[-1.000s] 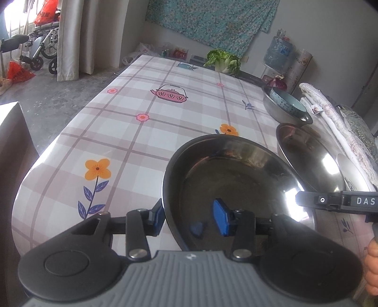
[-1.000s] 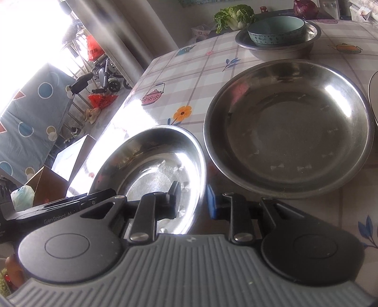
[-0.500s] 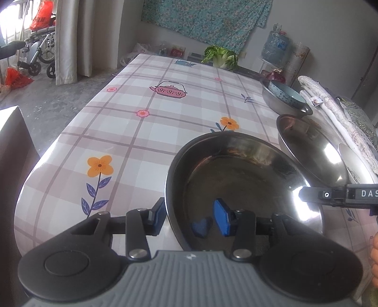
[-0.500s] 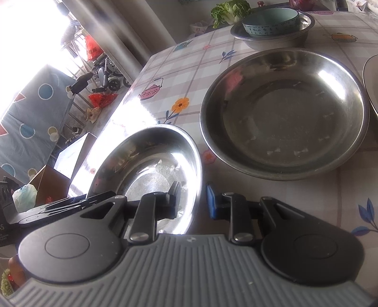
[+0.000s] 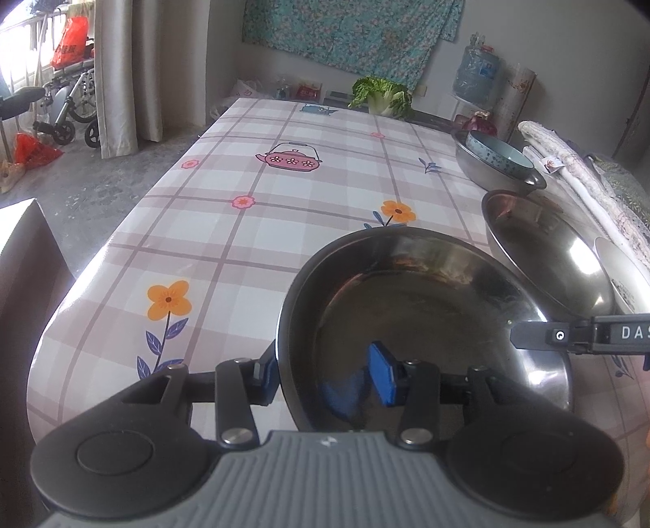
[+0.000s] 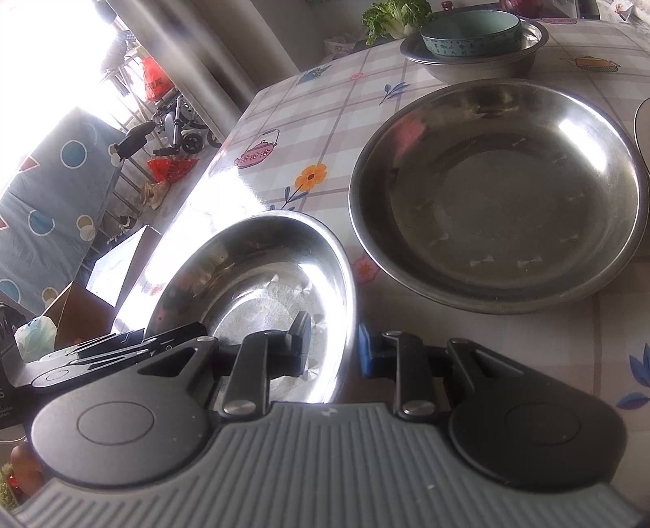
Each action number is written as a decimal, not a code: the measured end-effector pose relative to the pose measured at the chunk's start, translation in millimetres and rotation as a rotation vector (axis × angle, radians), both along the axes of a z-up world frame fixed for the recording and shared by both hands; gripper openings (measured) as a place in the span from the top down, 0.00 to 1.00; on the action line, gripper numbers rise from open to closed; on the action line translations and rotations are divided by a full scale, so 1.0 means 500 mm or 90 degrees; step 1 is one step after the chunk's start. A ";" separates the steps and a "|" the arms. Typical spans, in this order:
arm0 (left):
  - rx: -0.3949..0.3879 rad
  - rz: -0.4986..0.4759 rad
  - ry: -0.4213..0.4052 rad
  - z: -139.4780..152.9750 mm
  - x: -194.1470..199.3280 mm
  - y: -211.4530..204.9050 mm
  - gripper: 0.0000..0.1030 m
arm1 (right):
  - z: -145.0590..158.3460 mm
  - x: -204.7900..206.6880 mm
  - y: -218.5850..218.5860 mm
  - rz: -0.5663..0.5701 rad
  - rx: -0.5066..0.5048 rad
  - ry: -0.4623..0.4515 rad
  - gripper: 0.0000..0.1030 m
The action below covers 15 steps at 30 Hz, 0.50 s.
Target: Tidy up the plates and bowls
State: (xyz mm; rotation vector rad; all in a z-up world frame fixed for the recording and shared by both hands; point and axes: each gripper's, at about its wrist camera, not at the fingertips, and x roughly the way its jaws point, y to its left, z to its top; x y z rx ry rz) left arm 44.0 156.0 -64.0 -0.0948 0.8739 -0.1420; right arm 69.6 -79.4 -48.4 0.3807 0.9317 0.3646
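Note:
A small steel bowl [image 5: 422,321] is held above the table by both grippers. My left gripper [image 5: 321,375] is shut on its near left rim, one blue pad outside, one inside. My right gripper [image 6: 334,345] is shut on the opposite rim of the same bowl [image 6: 264,284]. A large steel basin [image 6: 499,195] sits on the table just beyond; it also shows in the left wrist view [image 5: 544,252]. Farther back a teal bowl [image 6: 471,32] sits inside another steel basin [image 6: 479,61].
The table carries a checked cloth with flowers and teapots [image 5: 292,158]. A cabbage [image 5: 382,97] lies at the far end. A white plate edge [image 5: 621,272] and rolled cloth [image 5: 585,174] lie at the right. A cardboard box [image 6: 81,308] stands off the left edge.
The small bowl has risen and tilted slightly with both grippers still clamped on it. The large basin appears a little farther from the bowl.

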 end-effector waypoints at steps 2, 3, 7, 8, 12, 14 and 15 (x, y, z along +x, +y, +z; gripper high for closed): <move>0.005 -0.001 -0.001 0.000 0.001 -0.003 0.54 | -0.001 -0.001 0.003 0.000 -0.006 -0.003 0.77; 0.007 -0.001 -0.002 0.001 0.001 -0.005 0.54 | -0.001 -0.001 0.004 -0.001 -0.009 -0.004 0.77; 0.008 -0.001 -0.006 0.002 -0.001 -0.004 0.54 | -0.001 -0.004 0.011 -0.002 -0.021 -0.010 0.77; 0.006 0.000 -0.007 0.003 -0.002 -0.003 0.54 | 0.000 -0.004 0.012 -0.002 -0.022 -0.010 0.77; 0.009 0.001 -0.009 0.005 -0.003 -0.006 0.54 | 0.003 -0.009 0.014 0.000 -0.032 -0.016 0.77; 0.014 -0.001 -0.011 0.005 -0.005 -0.008 0.54 | 0.006 -0.009 0.014 0.001 -0.037 -0.021 0.77; 0.016 -0.001 -0.012 0.005 -0.006 -0.009 0.54 | 0.007 -0.009 0.014 0.002 -0.039 -0.023 0.77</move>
